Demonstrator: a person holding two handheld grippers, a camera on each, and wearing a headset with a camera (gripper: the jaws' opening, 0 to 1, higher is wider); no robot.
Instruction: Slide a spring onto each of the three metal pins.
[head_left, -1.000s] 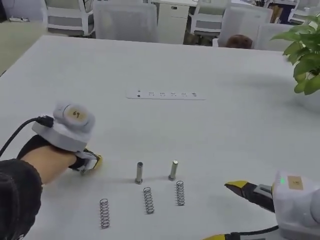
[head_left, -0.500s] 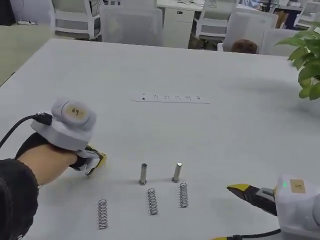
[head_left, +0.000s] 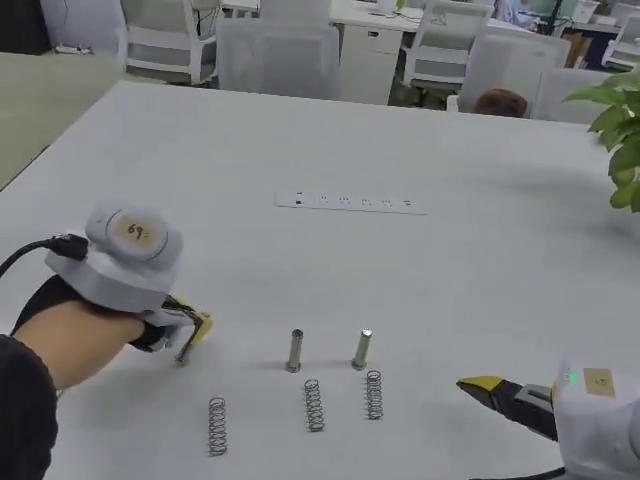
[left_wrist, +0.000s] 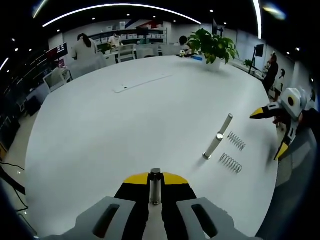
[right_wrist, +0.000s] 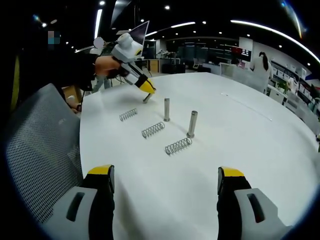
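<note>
Broad white worktable (head_left: 470, 290) beneath everything, matte and plain. Along its far edge, grey mesh-backed office chairs (head_left: 275, 60). At the far right, a green leafy potted plant (head_left: 622, 130). Mid-table, well beyond the work area, a flat white power strip (head_left: 350, 203) lying lengthwise.

Left gripper (left_wrist: 155, 177), grey body with yellow-tipped black jaws, held in a person's hand (head_left: 85, 335) at the near left of the table. Black cable (head_left: 30, 258) trailing from its rear. Jaws closed on a short silver metal pin (left_wrist: 155, 186), clamped upright between them. Lower end apparently at the table surface, though contact hard to confirm in the head view.

Right gripper (right_wrist: 165, 176) at the near right, jaws spread wide and holding nothing, pointed toward the pins from well apart.

Between the two grippers, two more pins of the same kind standing upright on the table: middle pin (head_left: 295, 351) and, near it, right pin (head_left: 362, 348).

Nearer the person, three coiled steel wire springs lying flat in a row, apart from one another:
- Left spring (head_left: 217, 425), near the left gripper.
- Middle spring (head_left: 314, 404), just in front of the middle pin.
- Right spring (head_left: 374, 393), just in front of the right pin.

All three on the table, none threaded on a pin.
</note>
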